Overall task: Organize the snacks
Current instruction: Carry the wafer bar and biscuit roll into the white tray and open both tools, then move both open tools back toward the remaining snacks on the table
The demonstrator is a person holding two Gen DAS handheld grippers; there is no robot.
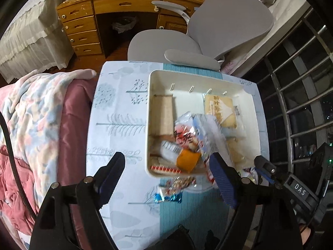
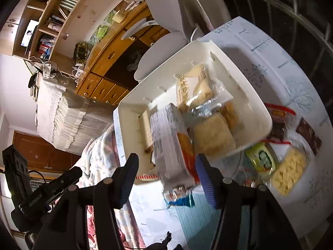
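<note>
The left tool [image 1: 166, 170] hung with its jaws spread wide and nothing between the pads, above the near edge of the white bin [image 1: 247, 95]. The right tool [image 2: 166, 175] also stood open; a long packet [image 2: 170, 141] lay blurred between its fingers, apparently slipping free over the bin's near rim, though contact with the right pad could not be ruled out. Most snacks already lay in the bin: a bread packet [image 1: 220, 110] at the far right, a brown bar [image 1: 162, 114] at the left. To finish this drop well, it seemed wise to let the packet settle fully inside before withdrawing, since it overhung the rim and could tip out. More snacks waited on the worktop [image 1: 116, 108] right of the bin, among them a green packet [image 2: 262, 158] and a cracker pack [image 2: 289, 170]. The worktop wore a pale tree-print cloth; a bed with a blanket [image 1: 37, 108] lay to the left, a grey chair [image 1: 229, 25] and wooden desk [image 1: 116, 4] beyond.
</note>
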